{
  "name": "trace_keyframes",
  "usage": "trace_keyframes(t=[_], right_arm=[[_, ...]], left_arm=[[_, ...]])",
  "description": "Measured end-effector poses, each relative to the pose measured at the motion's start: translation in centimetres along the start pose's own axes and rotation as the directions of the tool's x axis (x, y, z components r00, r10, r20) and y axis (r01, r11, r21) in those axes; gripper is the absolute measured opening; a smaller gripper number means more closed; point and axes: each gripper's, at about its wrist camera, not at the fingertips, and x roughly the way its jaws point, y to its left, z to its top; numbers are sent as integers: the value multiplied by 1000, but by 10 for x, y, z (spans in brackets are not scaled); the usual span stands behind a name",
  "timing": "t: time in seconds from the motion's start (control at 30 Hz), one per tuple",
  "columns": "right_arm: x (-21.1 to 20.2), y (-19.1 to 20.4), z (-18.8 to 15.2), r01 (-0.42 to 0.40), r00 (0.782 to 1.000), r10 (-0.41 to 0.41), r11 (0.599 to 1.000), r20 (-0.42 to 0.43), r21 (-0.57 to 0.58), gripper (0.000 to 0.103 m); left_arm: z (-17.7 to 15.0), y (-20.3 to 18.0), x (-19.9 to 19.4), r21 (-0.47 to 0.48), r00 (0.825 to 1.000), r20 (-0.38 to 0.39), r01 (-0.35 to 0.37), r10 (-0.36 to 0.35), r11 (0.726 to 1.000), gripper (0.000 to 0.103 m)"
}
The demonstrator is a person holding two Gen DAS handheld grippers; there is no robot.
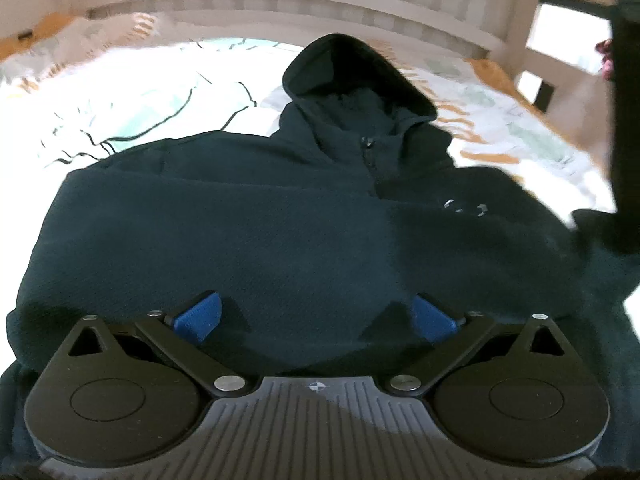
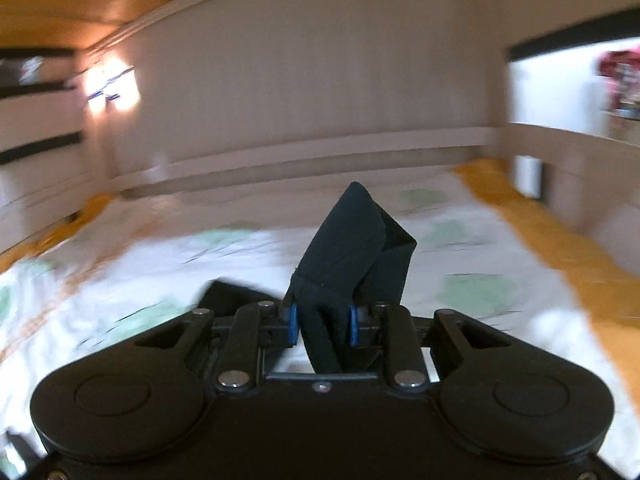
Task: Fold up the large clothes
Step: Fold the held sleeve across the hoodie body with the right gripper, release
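Note:
A dark navy hoodie (image 1: 256, 216) lies spread on the bed, hood (image 1: 352, 76) pointing away, zip up the middle. My left gripper (image 1: 318, 314) hovers low over its lower body, blue pads wide apart and nothing between them. In the right wrist view my right gripper (image 2: 323, 322) is shut on a fold of the dark sleeve (image 2: 352, 236), which sticks up past the blue pads above the bed. In the left wrist view that lifted sleeve (image 1: 624, 128) hangs as a dark strip at the right edge.
The bed (image 2: 460, 232) has a white sheet with green patches and black lines, with an orange border (image 2: 560, 256) along its sides. A pale headboard (image 2: 320, 152) and wall stand behind. A window (image 1: 568, 28) is at the right.

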Motion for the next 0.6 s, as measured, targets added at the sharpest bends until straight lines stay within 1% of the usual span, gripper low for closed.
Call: trace_keyframes(t=[0.03,0.1,0.23,0.33,0.47,0.5,0.53,0.57,0.6], right_arm=[[4,16,-5,-30,1000,30,999,-9,-25,32],[16,44,-16,-78,997,76,994,-31,-82,32],[35,91,-51,-176,981,161,975,-109,-137,33],[43,126,-81,-232,963,201,956,-180,-176,34],[53,155,-112,-276,938,217,939,-270,-203,40],[54,159,-120,-287,929,220,936,-297,-204,43],[53,161,-125,-299,922,229,933,-314,-199,53],[52,164,-130,-314,914,242,930,-326,-190,58],[49,164,-133,-328,907,254,927,-337,-184,67]], left_arm=[[1,6,-4,-20,1000,-1,22,-22,1000,103],[1,18,-15,-66,999,7,41,-41,997,103],[3,52,-39,-150,998,46,45,-38,988,103],[5,77,-57,-197,997,66,38,-25,980,103],[8,100,-70,-242,997,76,36,-19,970,103],[9,104,-72,-255,997,78,33,-14,966,103],[9,107,-74,-263,997,81,33,-12,964,103],[10,109,-75,-271,997,82,38,-16,962,103],[12,109,-75,-277,997,81,43,-21,960,103]])
